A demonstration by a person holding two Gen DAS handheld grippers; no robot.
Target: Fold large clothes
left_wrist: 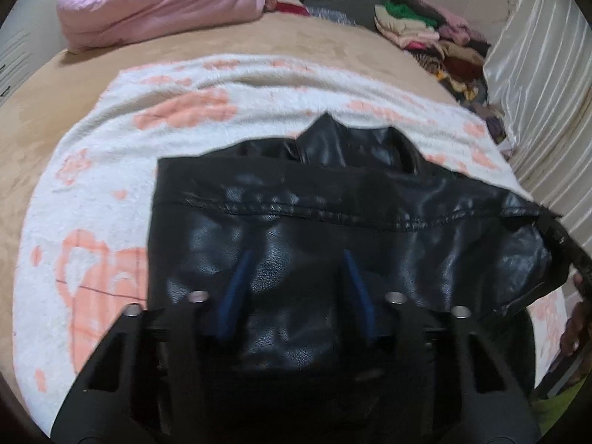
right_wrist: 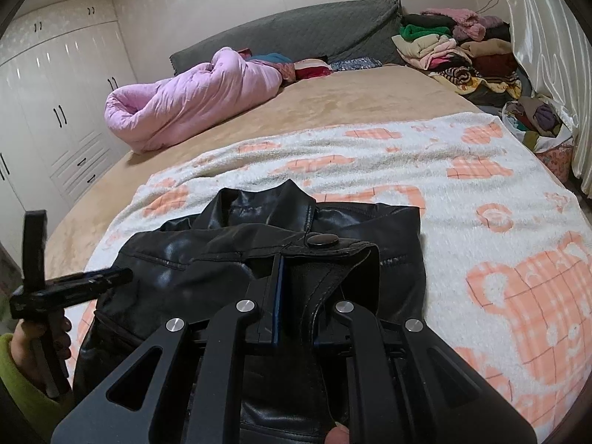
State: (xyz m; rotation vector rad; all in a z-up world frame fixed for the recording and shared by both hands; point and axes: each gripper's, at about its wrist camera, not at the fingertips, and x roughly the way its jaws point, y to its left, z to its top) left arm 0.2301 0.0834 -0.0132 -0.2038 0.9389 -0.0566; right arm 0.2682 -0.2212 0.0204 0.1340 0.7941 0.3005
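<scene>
Bedroom setting: a white-and-peach blanket covers the near end of the tan bed, and the black leather jacket lies on it toward the near edge. Left gripper hovers over the back panel, fingers spread, grasping nothing. Right gripper is clenched on the snap-tab hem. Judged heavy, stiff-creasing and slick; take hold at stitched seams or hem edges, not smooth panels.

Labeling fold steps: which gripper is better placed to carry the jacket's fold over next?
Right, probably. The right gripper is clamped on the jacket's snap-button edge, so it can carry that edge across. The left gripper is open, its fingers spread over the middle of the jacket, holding nothing.
</scene>
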